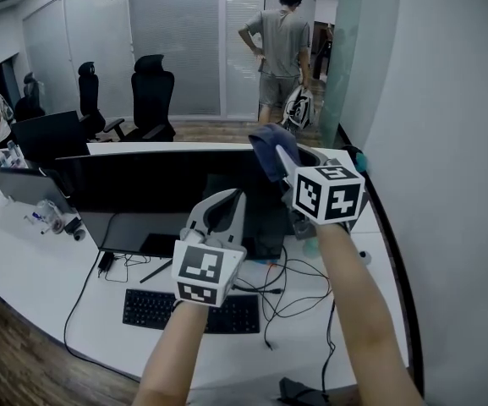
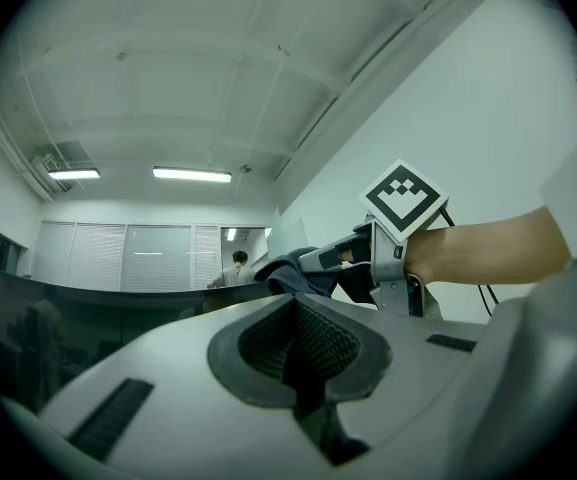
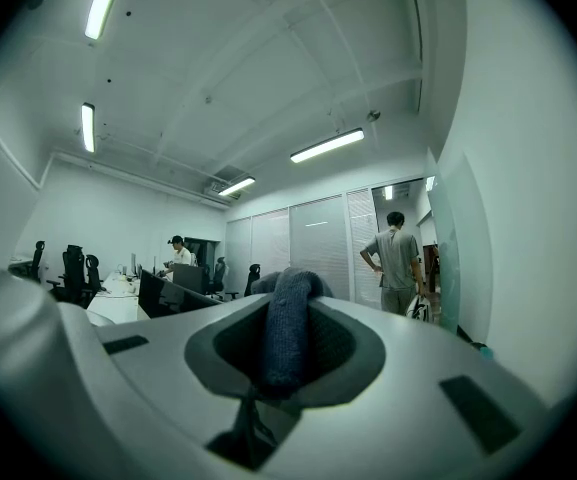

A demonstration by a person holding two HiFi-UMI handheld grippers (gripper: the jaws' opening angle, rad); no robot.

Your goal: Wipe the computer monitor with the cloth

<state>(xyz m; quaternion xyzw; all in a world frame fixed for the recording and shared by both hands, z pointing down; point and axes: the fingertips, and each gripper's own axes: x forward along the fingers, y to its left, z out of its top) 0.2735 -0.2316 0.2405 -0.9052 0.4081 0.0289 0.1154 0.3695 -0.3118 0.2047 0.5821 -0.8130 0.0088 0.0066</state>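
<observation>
A wide black monitor [image 1: 142, 180] stands on the white desk [image 1: 32, 269] in the head view. My right gripper [image 1: 284, 155] is raised above the monitor's upper right corner and is shut on a dark blue cloth [image 1: 269, 146]. In the right gripper view the cloth [image 3: 286, 333] is folded between the jaws. My left gripper [image 1: 231, 200] is held in front of the screen's lower right part, shut with nothing in it; its pads [image 2: 298, 343] meet. From the left gripper view I see the right gripper [image 2: 328, 258] with the cloth [image 2: 286, 271] past the monitor's top edge [image 2: 68, 313].
A black keyboard [image 1: 191, 309] and loose cables [image 1: 290, 282] lie on the desk below the monitor. A white wall [image 1: 446, 142] runs close on the right. Behind the desk are office chairs [image 1: 152, 96], another monitor [image 1: 49, 138] and a standing person [image 1: 279, 49].
</observation>
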